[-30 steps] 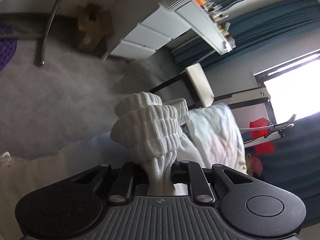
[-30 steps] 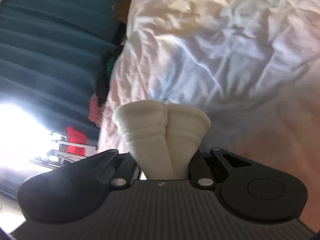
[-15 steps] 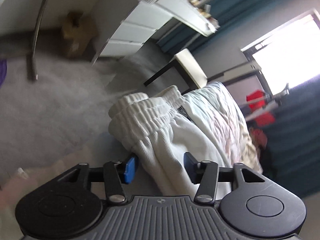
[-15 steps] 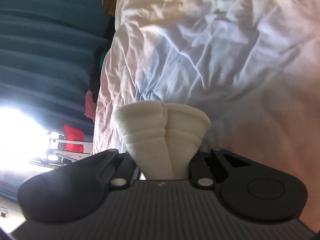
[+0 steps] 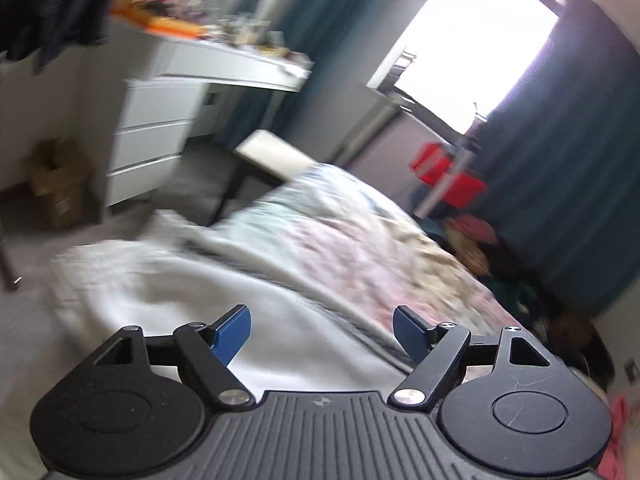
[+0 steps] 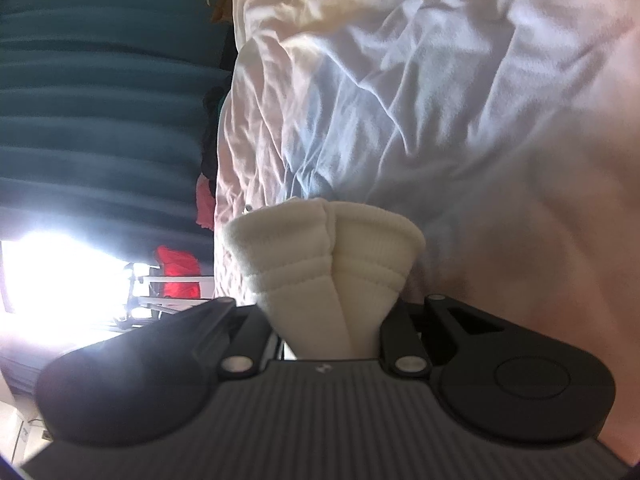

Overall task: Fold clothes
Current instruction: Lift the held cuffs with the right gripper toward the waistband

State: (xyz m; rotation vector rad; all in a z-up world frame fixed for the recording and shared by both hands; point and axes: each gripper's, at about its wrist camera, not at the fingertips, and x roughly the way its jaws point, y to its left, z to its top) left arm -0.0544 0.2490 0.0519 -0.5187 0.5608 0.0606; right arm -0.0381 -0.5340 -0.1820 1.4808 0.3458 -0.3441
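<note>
Jaws spread wide and empty, the left gripper (image 5: 322, 332) hangs over a white garment (image 5: 168, 280) lying on the bed (image 5: 360, 248), just ahead of and below its blue pads (image 5: 232, 330). On the right, the right gripper (image 6: 326, 316) pinches the garment's ribbed cream waistband (image 6: 324, 248), bunched upright between pressed jaws above the bed's sheet (image 6: 440, 80); judged nearer the cloth.

1. You've got no readable text, label or number anywhere in either view.
2. Only a small round emblem on the left gripper (image 5: 322, 330) body, and a tiny mark on the right gripper (image 6: 325, 312) body, both illegible.
</note>
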